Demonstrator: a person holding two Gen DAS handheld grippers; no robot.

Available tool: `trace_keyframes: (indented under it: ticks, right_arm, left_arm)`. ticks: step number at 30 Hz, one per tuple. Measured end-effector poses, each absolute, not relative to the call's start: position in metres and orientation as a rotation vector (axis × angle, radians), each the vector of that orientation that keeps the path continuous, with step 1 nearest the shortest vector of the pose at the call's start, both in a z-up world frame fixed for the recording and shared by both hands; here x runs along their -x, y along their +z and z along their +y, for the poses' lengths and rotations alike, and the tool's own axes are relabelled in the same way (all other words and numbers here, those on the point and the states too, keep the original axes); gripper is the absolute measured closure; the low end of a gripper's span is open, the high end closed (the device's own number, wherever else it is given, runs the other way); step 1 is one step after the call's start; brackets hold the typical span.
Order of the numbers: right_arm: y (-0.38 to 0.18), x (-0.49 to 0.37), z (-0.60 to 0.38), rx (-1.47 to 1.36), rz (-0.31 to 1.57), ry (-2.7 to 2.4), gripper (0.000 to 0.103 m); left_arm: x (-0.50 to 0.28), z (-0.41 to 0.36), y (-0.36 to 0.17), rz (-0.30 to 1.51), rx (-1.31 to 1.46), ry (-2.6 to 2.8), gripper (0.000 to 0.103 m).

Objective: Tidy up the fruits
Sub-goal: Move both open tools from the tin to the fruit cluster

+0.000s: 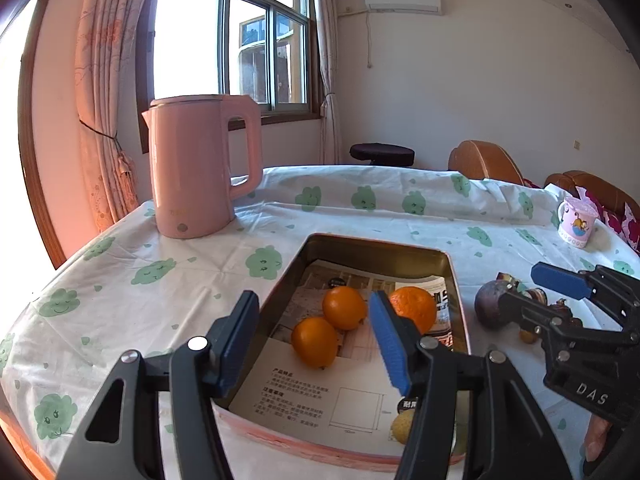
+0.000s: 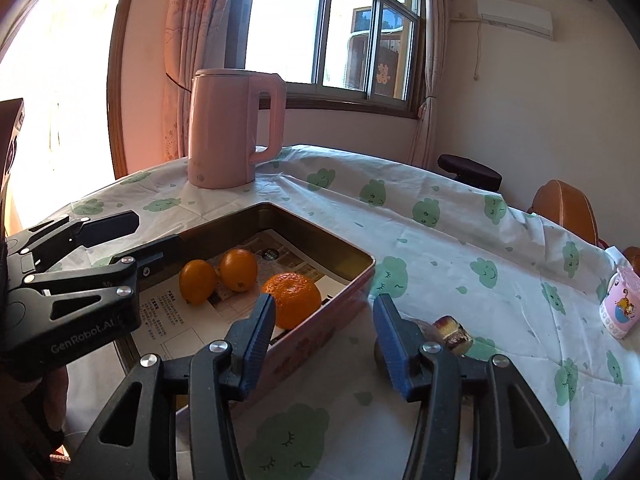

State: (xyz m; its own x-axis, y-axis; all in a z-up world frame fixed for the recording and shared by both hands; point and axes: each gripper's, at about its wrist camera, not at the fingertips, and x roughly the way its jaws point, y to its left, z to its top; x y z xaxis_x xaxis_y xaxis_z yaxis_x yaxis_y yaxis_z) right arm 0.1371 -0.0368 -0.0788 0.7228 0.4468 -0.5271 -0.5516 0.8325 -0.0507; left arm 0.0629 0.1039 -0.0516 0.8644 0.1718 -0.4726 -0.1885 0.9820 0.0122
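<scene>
The left gripper (image 1: 316,344) hangs over the near end of a rectangular metal tin (image 1: 372,246), its blue-padded fingers (image 1: 390,344) spread apart with nothing between them. Just ahead of its fingertips, inside the tin on printed paper sheets (image 1: 304,396), lie two small oranges (image 1: 314,342) touching each other, and to their right a larger tangerine (image 1: 416,308) partly hidden behind the right finger. A yellowish fruit (image 1: 402,426) peeks out low behind that same finger; what it is cannot be told.

The right gripper (image 2: 324,336) hovers over the tablecloth (image 2: 440,248) just right of the tin, jaws likewise wide apart and empty. Beside its right finger lies a dark purple round fruit (image 1: 490,306), mostly hidden in the right wrist view, with a cut brown-and-yellow piece (image 2: 454,330) next to it.

Farther ahead and left of both grippers stands a pink electric kettle (image 1: 196,168); far to the right sits a pink cartoon mug (image 1: 578,222).
</scene>
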Motion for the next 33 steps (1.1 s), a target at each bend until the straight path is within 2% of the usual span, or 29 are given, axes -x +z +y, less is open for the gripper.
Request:
trace_keyframes:
  ticks: [5,13,28,29,31,33]
  right_arm:
    - [-0.075,-0.130,-0.099,0.143,0.529,0.432,0.043]
    - [-0.093,-0.138,-0.157,0.079,0.616,0.300,0.042]
    - [-0.118,-0.160,-0.153,0.053,0.783,0.392,0.042]
    - [-0.119,-0.161,-0.152,0.054,0.790,0.401,0.043]
    - [-0.120,-0.161,-0.150,0.063,0.800,0.413,0.055]
    - [-0.121,-0.161,-0.149,0.062,0.812,0.425,0.060]
  left_arm:
    - [-0.058,0.073,-0.042,0.456,0.002,0.119,0.040]
    - [-0.070,0.020,-0.046,0.489,-0.055,0.009,0.040]
    - [-0.091,-0.019,-0.063,0.580,-0.121,-0.072,0.040]
    - [-0.092,-0.020,-0.064,0.585,-0.125,-0.076,0.040]
    - [-0.093,-0.023,-0.065,0.594,-0.131,-0.089,0.040]
    - [-0.093,-0.025,-0.065,0.597,-0.135,-0.095,0.040]
